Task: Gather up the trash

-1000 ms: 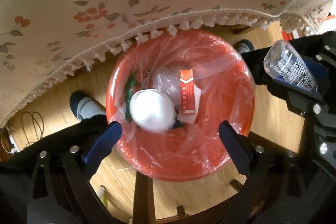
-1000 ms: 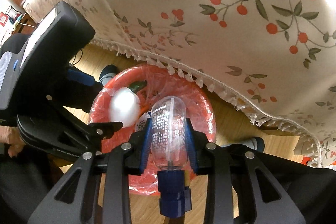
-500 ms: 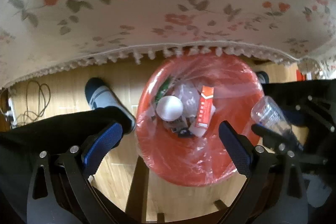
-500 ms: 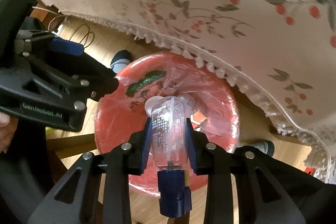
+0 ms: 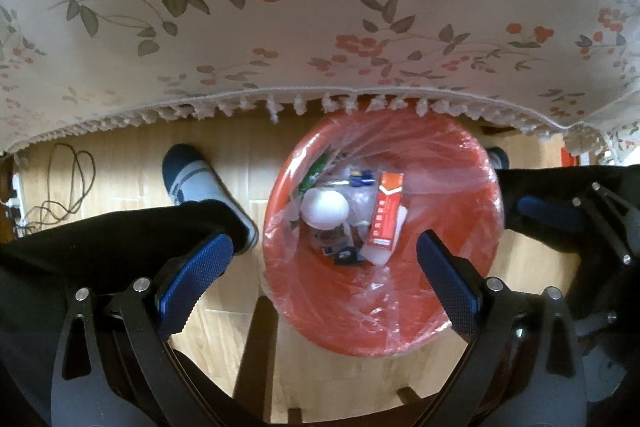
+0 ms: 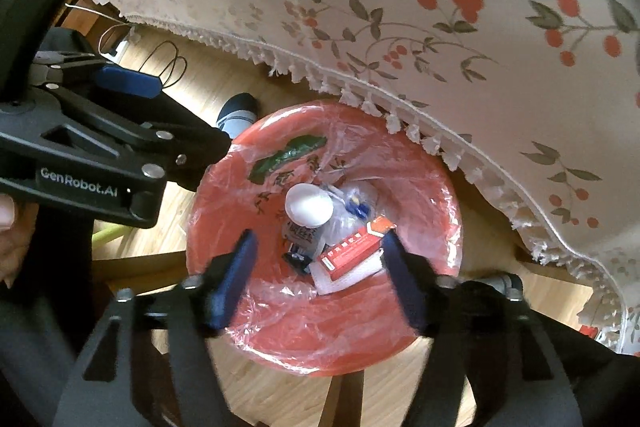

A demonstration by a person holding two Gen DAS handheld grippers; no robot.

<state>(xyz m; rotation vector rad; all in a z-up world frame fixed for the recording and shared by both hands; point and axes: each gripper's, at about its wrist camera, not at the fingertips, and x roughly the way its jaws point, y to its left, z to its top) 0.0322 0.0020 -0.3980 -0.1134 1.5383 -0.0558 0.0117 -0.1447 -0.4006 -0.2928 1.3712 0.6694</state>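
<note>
Released, clear ribbed bottle (image 6: 352,205) lies in round plastic-lined bin (image 6: 420,323).

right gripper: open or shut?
Open. The right gripper has its blue-padded fingers spread wide and empty above the red plastic-lined trash bin.

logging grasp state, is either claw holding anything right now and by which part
Nothing is held: the right claw and left claw both hang open and empty above the red trash bin.

- One red bin (image 5: 472,291), lined.
- Two tools: left tool (image 5: 320,275), right tool (image 6: 320,277).
- Inside at 12 o'clock: one white cup (image 5: 325,207), one red carton (image 5: 385,213).
</note>
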